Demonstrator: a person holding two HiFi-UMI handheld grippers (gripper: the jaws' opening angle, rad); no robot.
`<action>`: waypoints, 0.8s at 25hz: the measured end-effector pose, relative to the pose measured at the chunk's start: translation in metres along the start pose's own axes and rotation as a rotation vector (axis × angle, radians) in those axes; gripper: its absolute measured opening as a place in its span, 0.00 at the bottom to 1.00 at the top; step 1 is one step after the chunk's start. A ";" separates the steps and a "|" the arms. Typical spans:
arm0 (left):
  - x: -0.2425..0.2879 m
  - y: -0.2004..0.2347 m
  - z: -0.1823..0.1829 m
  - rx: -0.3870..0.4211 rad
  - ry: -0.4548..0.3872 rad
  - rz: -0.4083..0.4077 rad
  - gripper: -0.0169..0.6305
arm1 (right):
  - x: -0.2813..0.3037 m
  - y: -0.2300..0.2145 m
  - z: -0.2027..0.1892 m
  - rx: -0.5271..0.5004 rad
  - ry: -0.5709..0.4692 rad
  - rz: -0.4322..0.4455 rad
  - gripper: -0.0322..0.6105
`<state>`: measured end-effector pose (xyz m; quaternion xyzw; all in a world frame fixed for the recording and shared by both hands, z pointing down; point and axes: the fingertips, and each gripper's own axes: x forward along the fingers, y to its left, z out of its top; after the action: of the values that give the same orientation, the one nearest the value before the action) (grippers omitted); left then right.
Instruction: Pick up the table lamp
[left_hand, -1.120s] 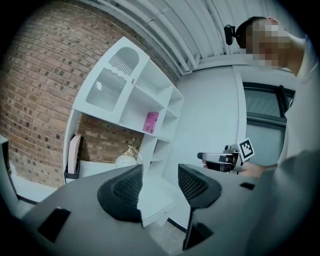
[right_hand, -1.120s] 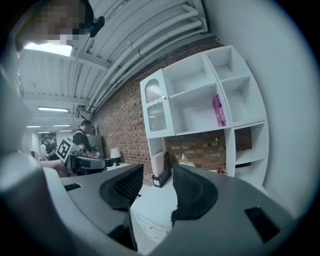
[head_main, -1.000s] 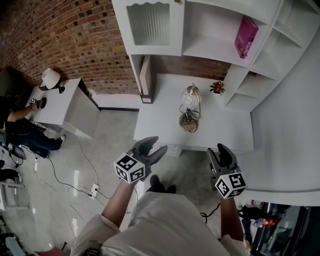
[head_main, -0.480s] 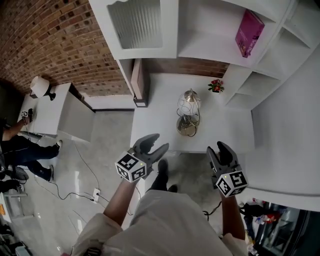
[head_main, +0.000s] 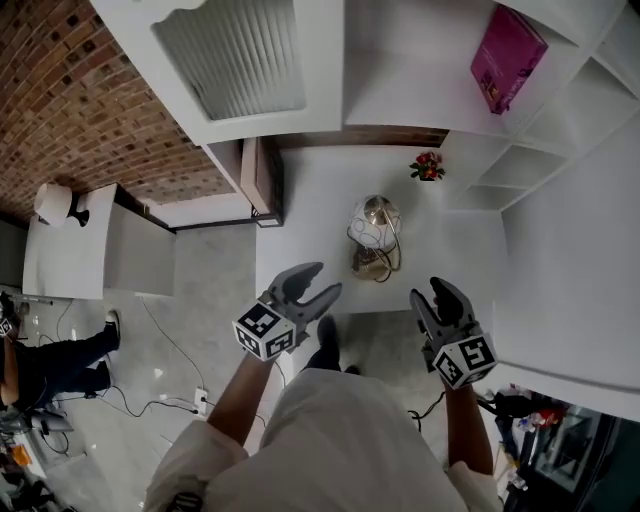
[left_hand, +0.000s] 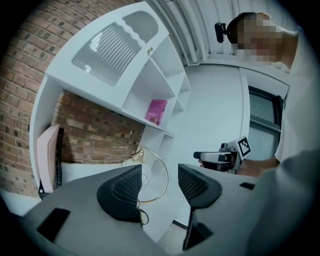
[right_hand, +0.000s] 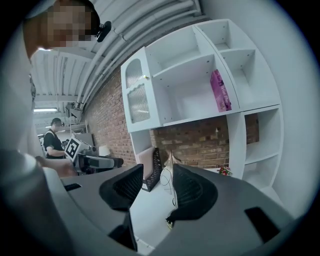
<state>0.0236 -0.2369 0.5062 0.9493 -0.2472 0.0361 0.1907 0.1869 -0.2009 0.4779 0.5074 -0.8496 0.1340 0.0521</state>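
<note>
The table lamp (head_main: 375, 236), a gold ring with a pale shade on a round base, stands on the white desk (head_main: 320, 200) near its front edge. My left gripper (head_main: 312, 284) hovers open just short of the desk's front edge, left of the lamp, with nothing between its jaws. My right gripper (head_main: 442, 296) is open and empty in front of the desk, to the lamp's right. In the left gripper view the lamp's ring (left_hand: 159, 172) shows beyond the left gripper (left_hand: 159, 184). In the right gripper view the lamp (right_hand: 170, 176) stands beyond the right gripper (right_hand: 157, 189).
A small pot of red flowers (head_main: 427, 166) sits at the desk's back. A pink file holder (head_main: 258, 172) stands at its left end. A pink book (head_main: 505, 58) leans on the shelf above. A low white cabinet (head_main: 70, 250) and a person (head_main: 50, 362) are at left.
Both grippers have moved forward toward the desk, and the lamp now lies closer ahead of them. The jaws stand as they did.
</note>
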 end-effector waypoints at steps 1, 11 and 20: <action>0.005 0.005 0.002 0.003 0.005 -0.012 0.39 | 0.006 -0.003 0.000 0.004 0.006 0.002 0.36; 0.038 0.049 0.000 0.011 0.063 -0.111 0.39 | 0.060 -0.017 -0.009 0.032 0.086 0.013 0.36; 0.058 0.070 -0.022 -0.033 0.092 -0.083 0.40 | 0.097 -0.038 -0.035 0.016 0.202 0.084 0.36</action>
<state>0.0405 -0.3116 0.5599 0.9528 -0.1994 0.0677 0.2189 0.1716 -0.2905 0.5394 0.4557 -0.8595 0.1934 0.1276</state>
